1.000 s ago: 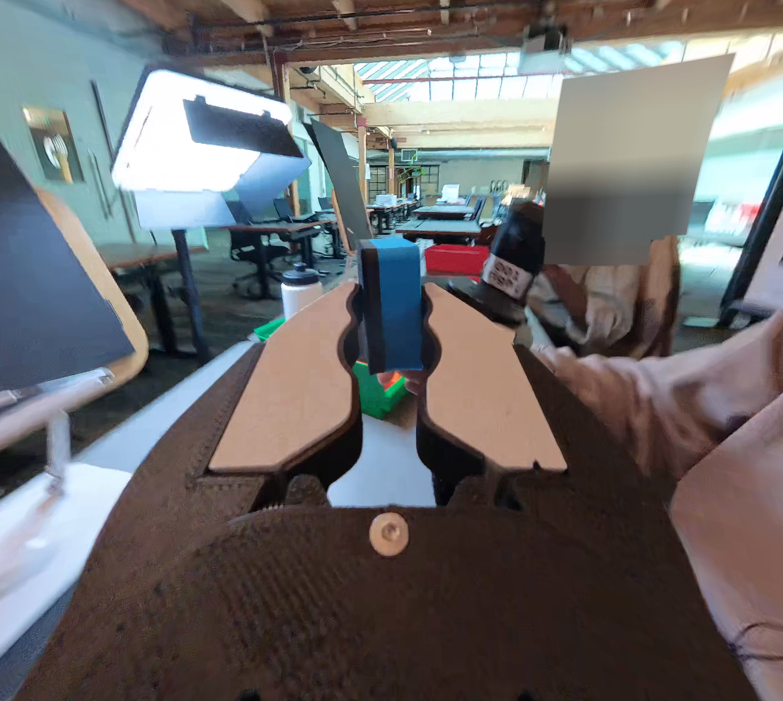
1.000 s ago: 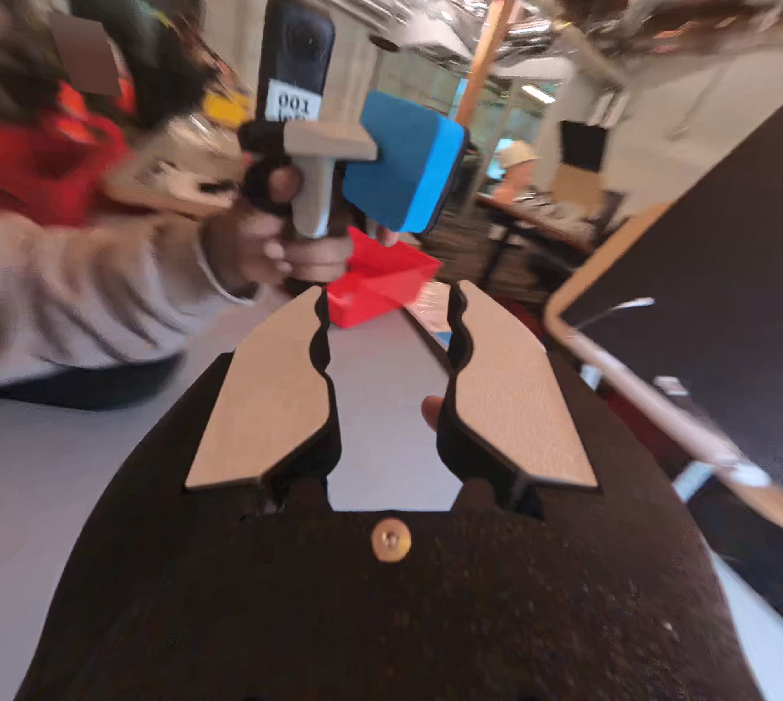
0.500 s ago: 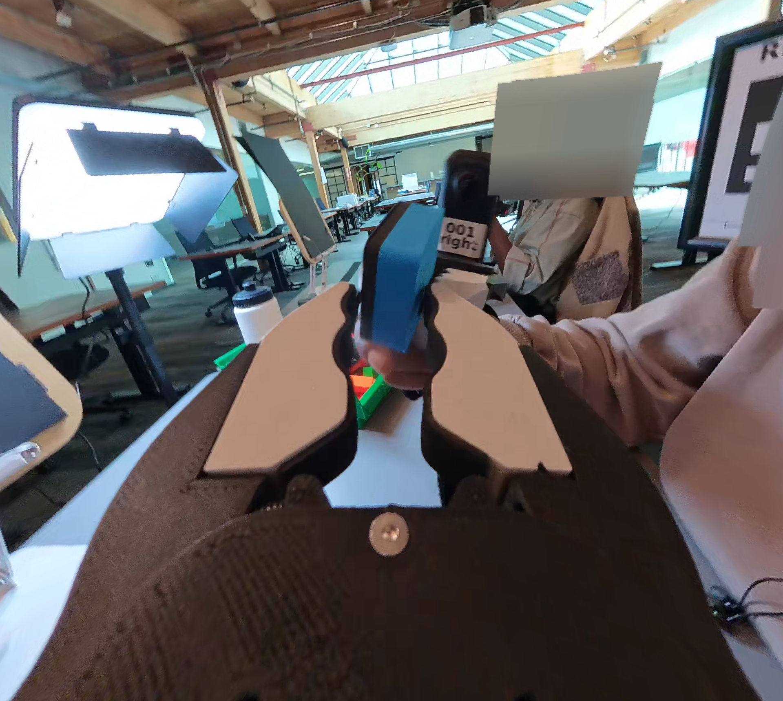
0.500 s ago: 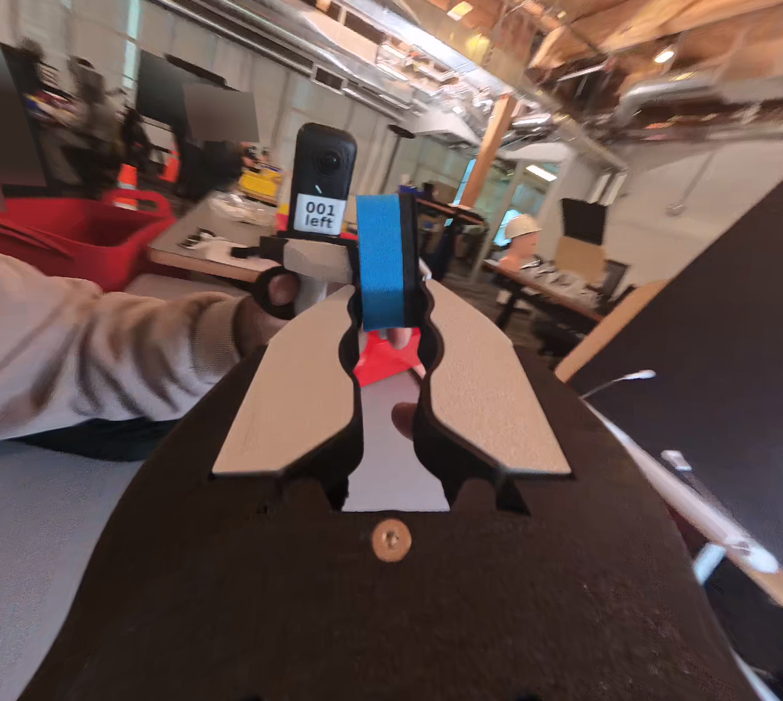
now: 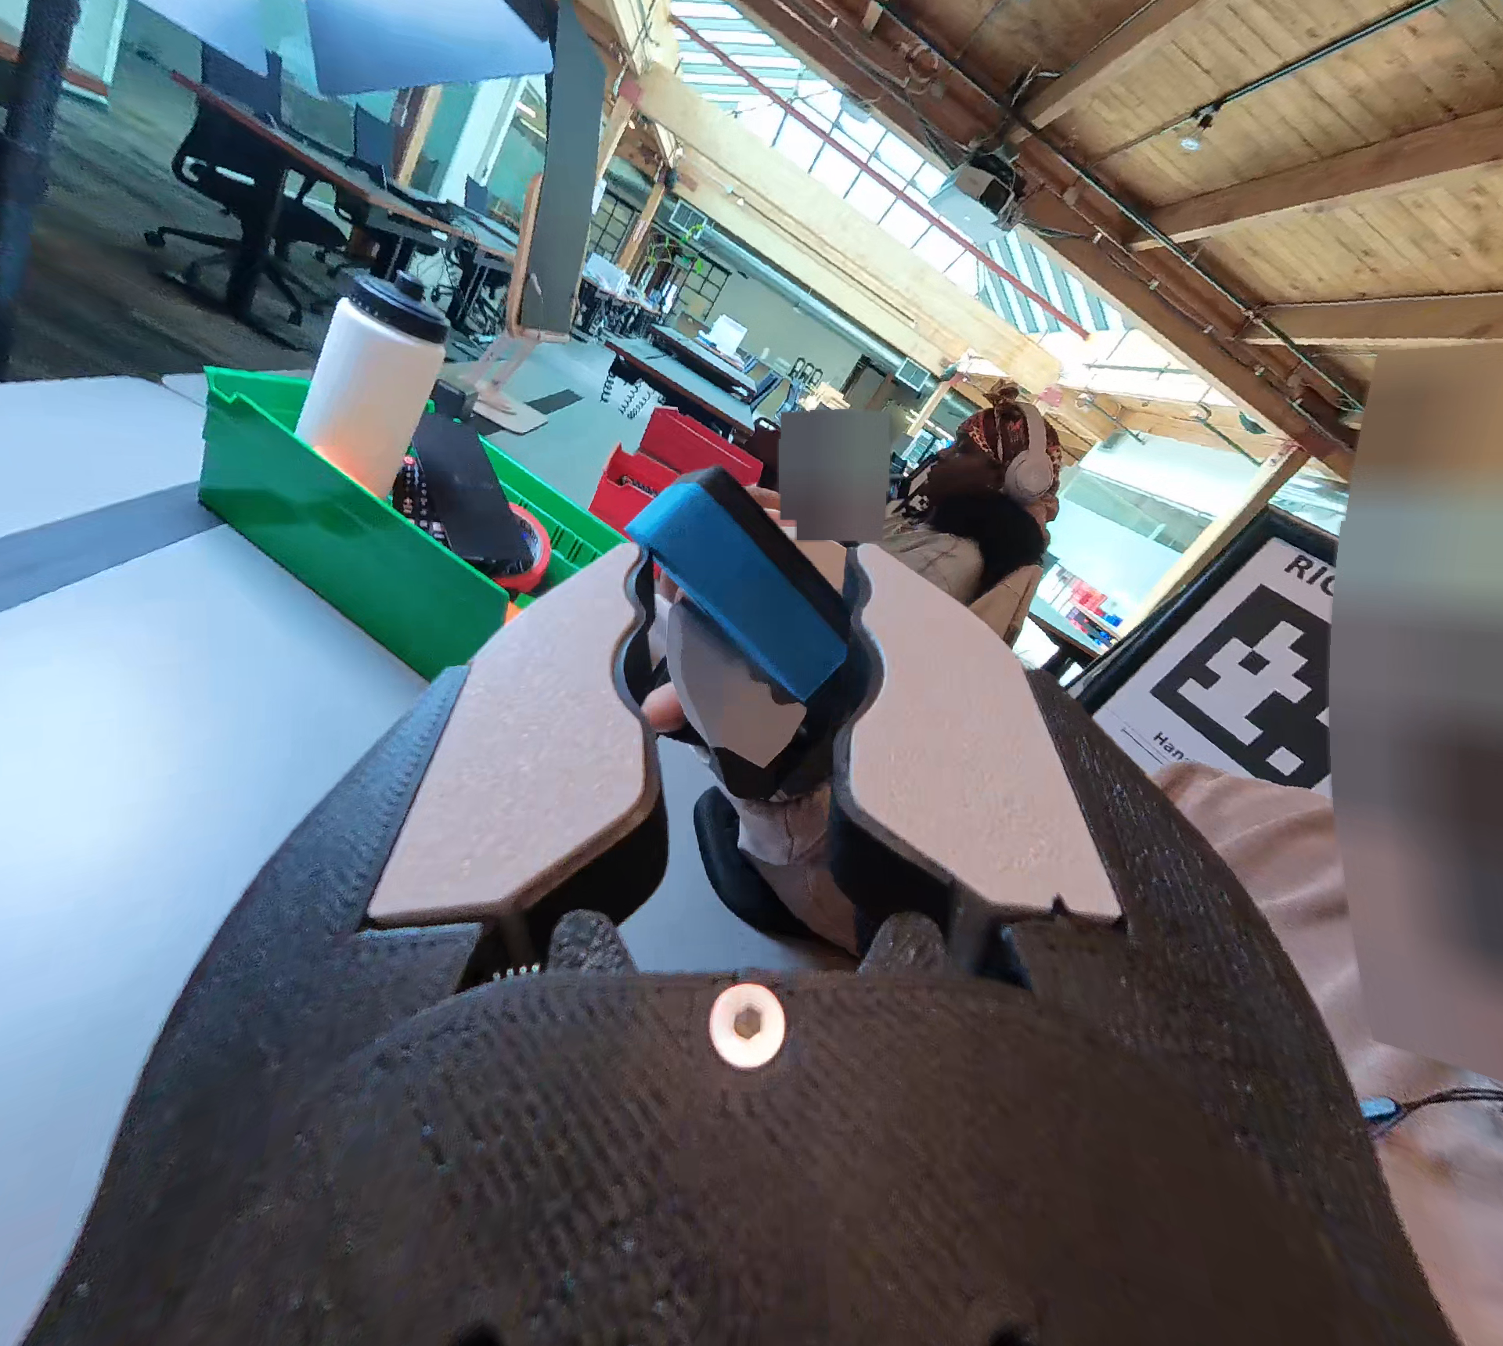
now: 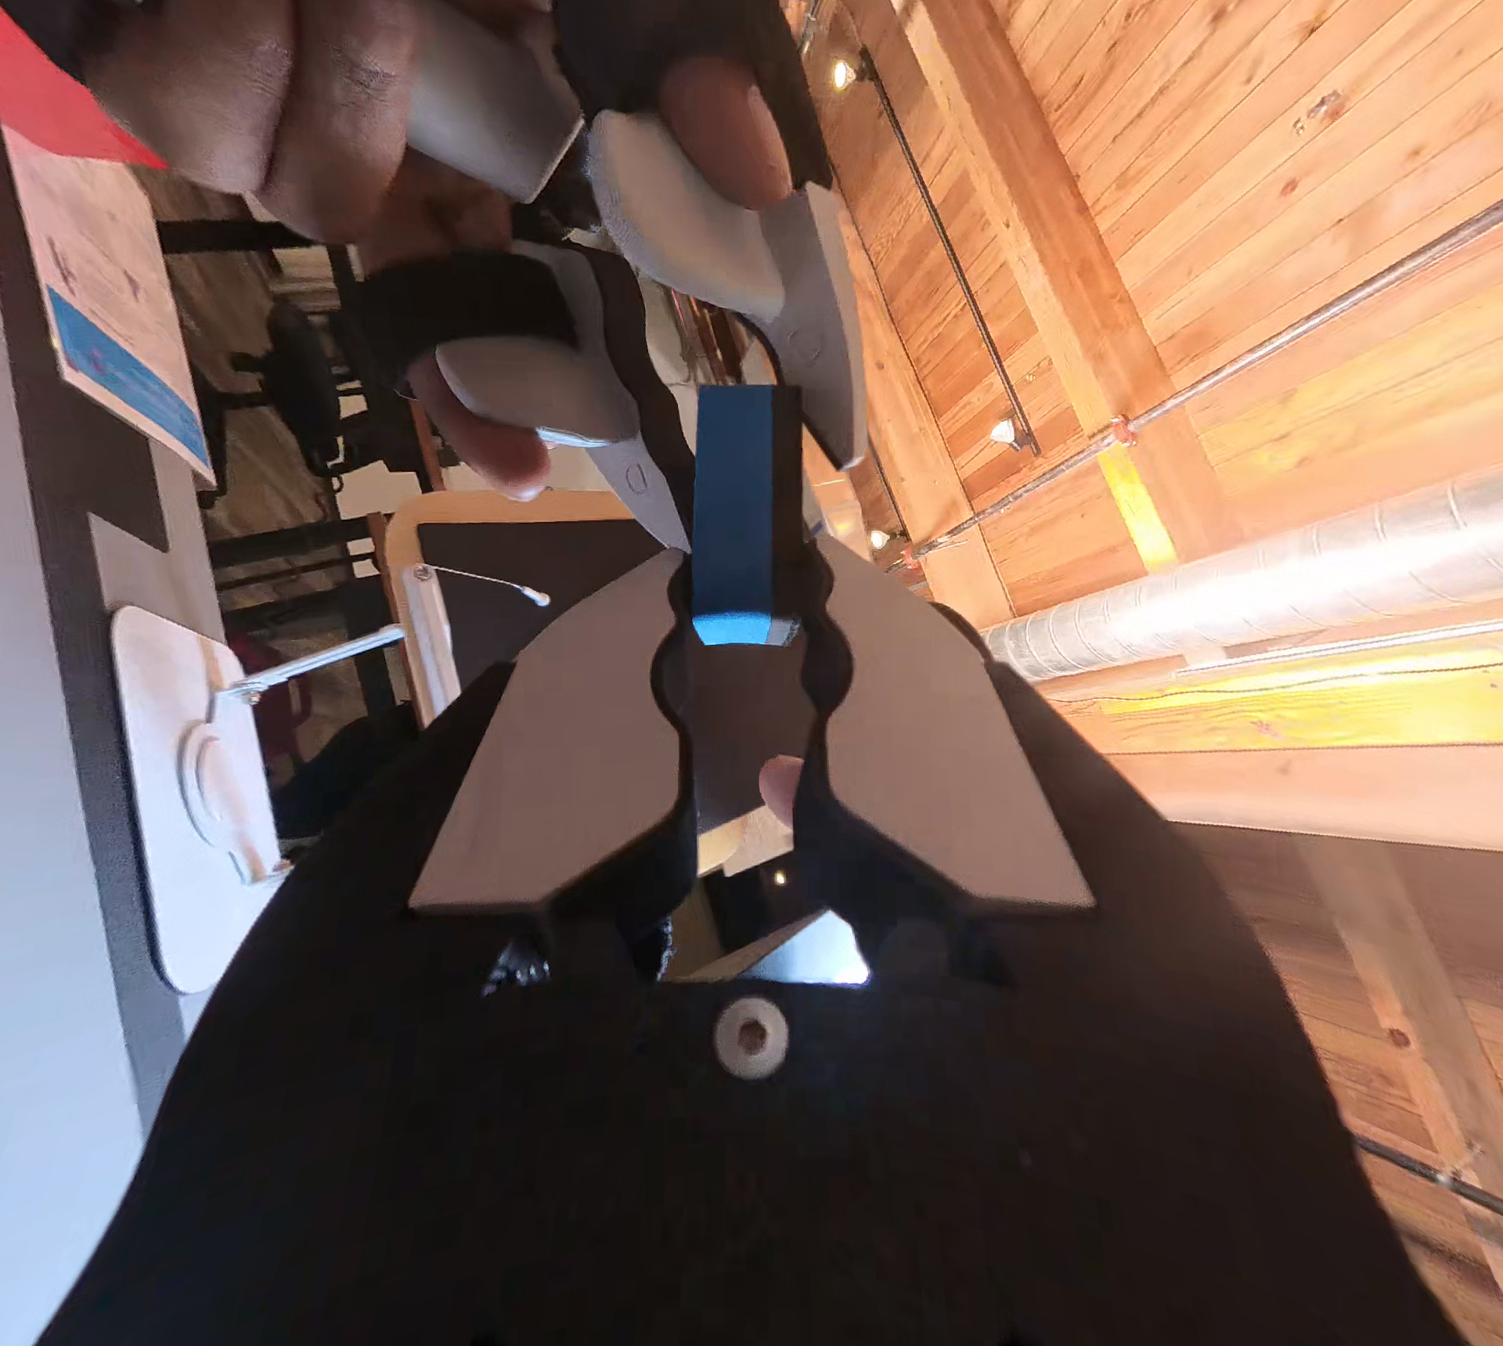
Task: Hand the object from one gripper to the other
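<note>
Mid-air handover, well above the tabletop (image 5: 163, 697). Block (image 6: 732, 494) pinched at its near end by the right gripper (image 6: 748, 567), jaws pressed onto the blue and black faces, long axis running straight out along the fingers. Far end sitting between the left gripper (image 5: 744, 563) tips, jaws spread there, block lying slantwise across the gap with slack showing. Grippers almost nose to nose, so probably time for the left to back straight off along that long axis. Any sideways drift could knock the block askew.
</note>
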A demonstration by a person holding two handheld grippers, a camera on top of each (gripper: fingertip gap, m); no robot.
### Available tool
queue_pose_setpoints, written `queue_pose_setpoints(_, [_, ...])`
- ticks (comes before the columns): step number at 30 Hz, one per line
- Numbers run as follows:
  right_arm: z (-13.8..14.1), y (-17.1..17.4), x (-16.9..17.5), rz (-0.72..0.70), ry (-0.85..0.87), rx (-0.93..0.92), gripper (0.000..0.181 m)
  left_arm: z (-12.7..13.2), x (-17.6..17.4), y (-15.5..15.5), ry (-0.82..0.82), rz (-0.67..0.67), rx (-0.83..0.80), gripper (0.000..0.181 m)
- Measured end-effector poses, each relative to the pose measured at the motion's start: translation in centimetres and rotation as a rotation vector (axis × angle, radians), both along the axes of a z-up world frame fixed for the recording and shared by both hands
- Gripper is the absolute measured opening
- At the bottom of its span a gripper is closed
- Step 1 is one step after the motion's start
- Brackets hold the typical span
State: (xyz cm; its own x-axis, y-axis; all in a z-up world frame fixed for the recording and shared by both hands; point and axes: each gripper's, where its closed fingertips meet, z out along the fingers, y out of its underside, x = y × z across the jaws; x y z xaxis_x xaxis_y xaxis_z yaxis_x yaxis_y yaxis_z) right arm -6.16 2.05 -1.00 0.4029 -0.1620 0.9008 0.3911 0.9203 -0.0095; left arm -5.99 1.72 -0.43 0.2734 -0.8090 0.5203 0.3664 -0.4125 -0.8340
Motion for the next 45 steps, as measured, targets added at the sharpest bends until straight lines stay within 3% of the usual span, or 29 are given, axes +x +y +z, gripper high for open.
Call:
queue_pose_setpoints(4, [-0.4, 1.0, 0.2, 0.11, -0.005, -0.245, 0.032, 0.2, -0.8, 0.4, 0.043, 0.041, 0.098, 0.041])
queue_pose_setpoints(8, [-0.4, 1.8, 0.5, 0.323, -0.001, -0.737, 0.036, 1.4, -2.8, 0.6, 0.099, 0.167, 0.242, 0.036])
queue_pose_setpoints(11, [0.0, 0.9, 0.3, 0.574, -0.002, -1.228, 0.041, 1.5, -4.0, 1.2, 0.323, 0.368, 0.434, 0.035])
queue_pose_setpoints(14, [0.9, 0.1, 0.3, 0.778, 0.029, -1.62, 0.051, 1.0, -4.7, 1.9, 0.69, 0.628, 0.691, 0.034])
queue_pose_setpoints(19, [0.8, 0.3, -0.4, 0.761, 0.118, -1.784, 0.057, 0.1, -4.2, 2.4, 1.154, 0.902, 1.022, 0.033])
queue_pose_setpoints(24, [-0.9, 1.1, -1.5, 0.654, 0.194, -1.844, 0.057, -2.2, -2.3, 2.9, 1.393, 0.938, 1.191, 0.033])
queue_pose_setpoints(29, [-1.1, 0.9, -1.3, 0.94, 0.184, -2.212, 0.039, -3.2, 0.0, 2.1, 1.514, 0.929, 1.444, 0.032])
queue_pose_setpoints(31, [-0.7, 0.7, -1.0, 1.075, 0.157, -2.293, 0.026, -3.0, 0.7, 1.4, 1.506, 0.926, 1.546, 0.031])
queue_pose_setpoints(33, [-0.3, 0.5, -0.7, 1.175, 0.123, -2.259, 0.024, -2.8, 1.2, 0.7, 1.436, 0.896, 1.568, 0.028])
queue_pose_setpoints(36, [1.6, 0.9, 0.9, 1.348, 0.14, -2.159, 0.023, -1.1, 1.5, -1.3, 1.163, 0.795, 1.501, 0.024])
queue_pose_setpoints(40, [3.7, -0.5, 3.5, 1.41, 0.042, -1.876, 0.024, 2.0, 0.5, -2.3, 0.676, 0.573, 1.043, 0.034])
queue_pose_setpoints(43, [4.9, -3.2, 5.0, 1.452, -0.079, -1.692, 0.024, 2.2, 0.9, -2.8, 0.321, 0.213, 0.617, 0.04])
queue_pose_setpoints(45, [4.9, -5.1, 5.7, 1.473, -0.182, -1.612, 0.024, 2.2, 1.4, -3.8, 0.137, -0.017, 0.424, 0.042])
